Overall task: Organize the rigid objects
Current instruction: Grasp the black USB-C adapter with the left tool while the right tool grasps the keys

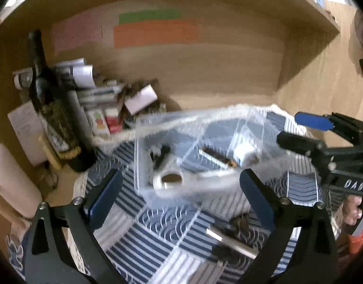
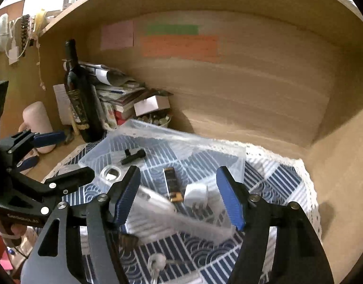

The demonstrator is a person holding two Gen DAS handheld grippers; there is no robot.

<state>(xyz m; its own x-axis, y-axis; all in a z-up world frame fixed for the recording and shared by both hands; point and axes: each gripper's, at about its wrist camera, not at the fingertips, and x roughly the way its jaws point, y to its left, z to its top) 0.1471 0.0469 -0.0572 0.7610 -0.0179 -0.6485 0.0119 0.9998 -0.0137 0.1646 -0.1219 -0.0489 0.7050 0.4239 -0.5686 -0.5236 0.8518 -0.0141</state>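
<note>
Several small rigid objects already lie inside a clear plastic box [image 2: 181, 146] that sits on a blue-and-white patterned cloth [image 2: 276, 177] on the bench, toward the cloth's back-left part. Inside it are a black bolt-like piece [image 2: 133, 155] near the far-left corner, a round metal ring [image 2: 110, 172] by the left wall, a dark stick with a gold end [image 2: 172, 183] in the middle, and a white plug adapter [image 2: 196, 194] near the right front. The stick's long axis runs roughly front to back in the right wrist view, gold end toward the front; the bolt lies slantwise.

Outside the box, a silver metal cylinder [image 1: 231, 240] lies on the cloth near the front edge, its long axis slanting from back-left to front-right in the left wrist view. It looks stiff, smooth and probably slippery, fairly light; a grip across its middle, square to the axis, seems safest. A small white knob-like thing [image 2: 156, 261] also rests on the cloth in front; what it is I cannot tell.

Left tool [image 1: 181, 189] is spread wide and empty, hanging above the box's front edge. Right tool [image 2: 179, 201] is likewise wide and empty, over the box's near wall.

Beyond the cloth's back-left corner stand a dark wine bottle [image 2: 79, 99] and a heap of papers and boxes [image 2: 120, 94].
</note>
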